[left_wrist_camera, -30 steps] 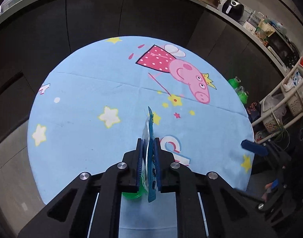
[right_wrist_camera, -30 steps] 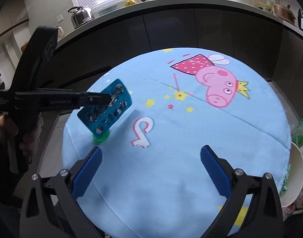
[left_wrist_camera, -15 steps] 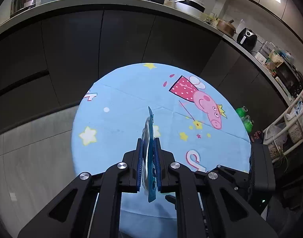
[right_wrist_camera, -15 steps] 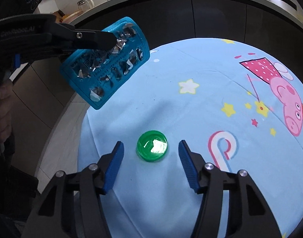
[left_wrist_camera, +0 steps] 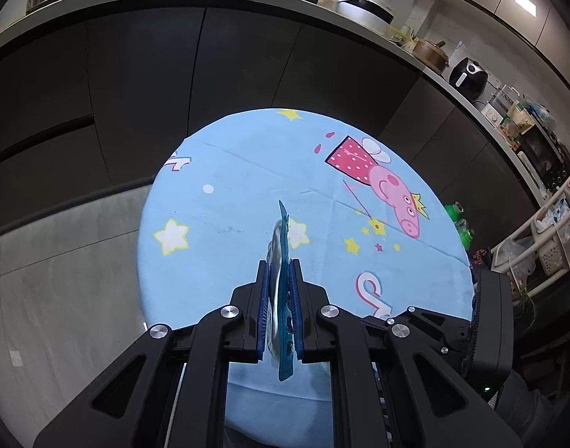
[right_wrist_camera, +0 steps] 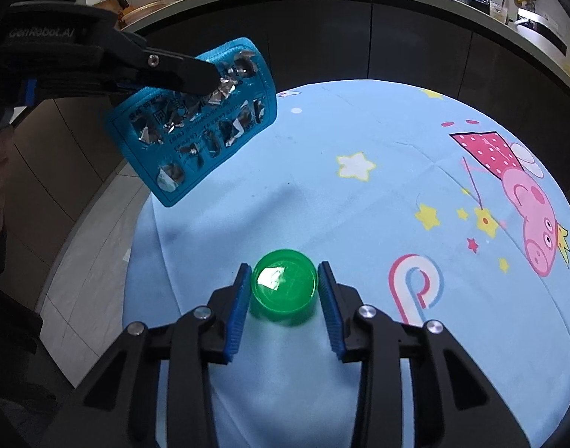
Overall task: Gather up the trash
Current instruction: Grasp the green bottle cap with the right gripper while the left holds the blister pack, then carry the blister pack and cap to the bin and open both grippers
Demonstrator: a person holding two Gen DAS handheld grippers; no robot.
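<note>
Glossy plastic cap (right_wrist_camera: 284, 283); matt cloth tablecloth (right_wrist_camera: 359, 224)

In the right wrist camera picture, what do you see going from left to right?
Left gripper → blue pill pack → green cap → white star → pink pig picture.

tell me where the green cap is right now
In the right wrist view the green cap sits on the blue tablecloth near its front edge, between the right gripper pads, below the raised blister pack.

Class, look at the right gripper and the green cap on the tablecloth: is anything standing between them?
Nothing visible: the green cap sits directly between the right gripper pads, which have just been closing. The blister pack hangs clear above-left.
</note>
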